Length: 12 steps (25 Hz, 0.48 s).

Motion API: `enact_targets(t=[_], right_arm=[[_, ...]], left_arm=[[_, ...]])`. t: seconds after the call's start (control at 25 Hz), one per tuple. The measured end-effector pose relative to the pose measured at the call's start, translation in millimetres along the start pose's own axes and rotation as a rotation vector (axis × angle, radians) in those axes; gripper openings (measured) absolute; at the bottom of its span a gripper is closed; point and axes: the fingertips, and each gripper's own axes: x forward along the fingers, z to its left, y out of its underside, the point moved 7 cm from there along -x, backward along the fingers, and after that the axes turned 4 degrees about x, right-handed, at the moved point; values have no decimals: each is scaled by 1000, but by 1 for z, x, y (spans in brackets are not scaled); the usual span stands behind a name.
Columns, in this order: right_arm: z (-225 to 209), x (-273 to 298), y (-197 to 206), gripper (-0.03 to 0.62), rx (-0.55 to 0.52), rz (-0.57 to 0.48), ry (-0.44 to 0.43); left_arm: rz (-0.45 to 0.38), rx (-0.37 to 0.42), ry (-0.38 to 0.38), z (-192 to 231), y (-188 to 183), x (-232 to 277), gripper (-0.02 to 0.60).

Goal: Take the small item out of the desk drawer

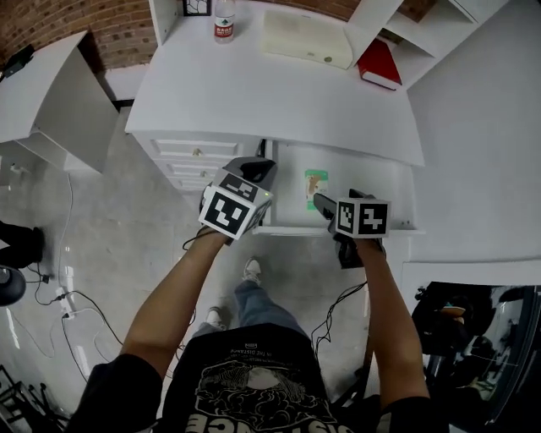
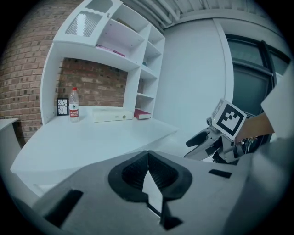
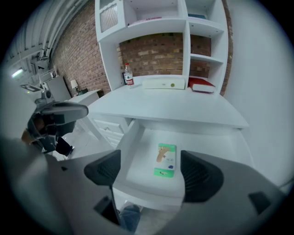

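Packet [image 3: 166, 159], green, lies flat on the floor of the open drawer [image 1: 283, 199], untouched, just under the white surface [image 1: 279, 93]. The right gripper [image 3: 151, 173] hangs over the drawer's front edge, jaws spread wide and gripping nothing, with the packet framed between them further in. The left gripper [image 1: 249, 173] is held at the drawer's left side, jaws pressed together and empty. A bottle [image 1: 224, 21] and a red book [image 1: 379, 63] sit at the back of the surface.
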Motion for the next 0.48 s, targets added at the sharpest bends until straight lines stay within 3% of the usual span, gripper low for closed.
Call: enact_targets(t=[0.48], right_arm=[[-27,75,-5,420,-20,137,-9]], left_arm=[[92,-38,-42,9,31,45,9]])
